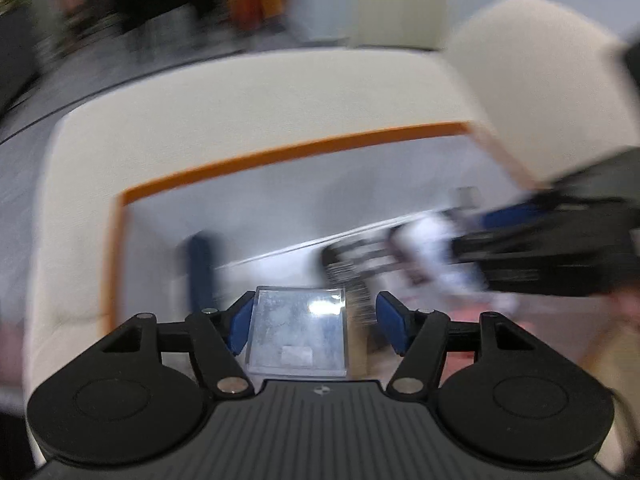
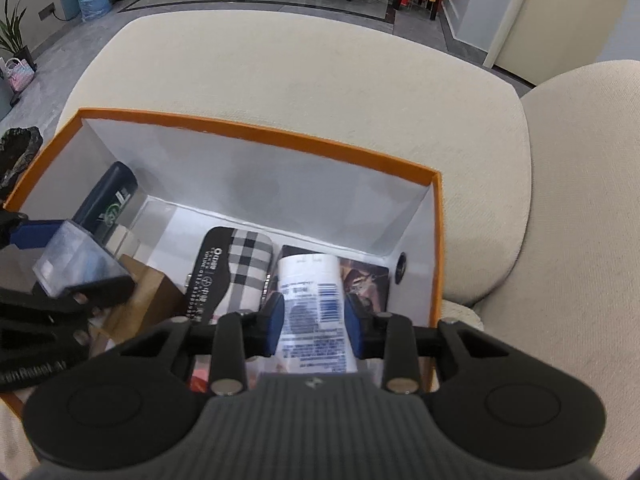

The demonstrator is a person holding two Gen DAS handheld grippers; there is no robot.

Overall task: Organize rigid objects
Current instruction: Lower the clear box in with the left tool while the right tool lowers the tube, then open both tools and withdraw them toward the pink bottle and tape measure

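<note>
Clamping my right gripper [image 2: 314, 322] on the white bottle [image 2: 310, 304], I hold it over the orange box's [image 2: 256, 136] near right corner. My left gripper [image 1: 316, 326] stands half open around a clear case [image 1: 296, 332], apparently loose; blur hides contact. Dropped, either could knock the plaid case [image 2: 240, 276].

Orange-rimmed box [image 2: 256, 136], white inside, open on a cream cushion. Within the box: dark case [image 2: 106, 204] leaning at its left wall; plaid pouch [image 2: 244, 272] at centre; white printed tube [image 2: 310, 304] lengthwise just right of the pouch; clear plastic case [image 1: 296, 332] raised at the box's left side.
</note>
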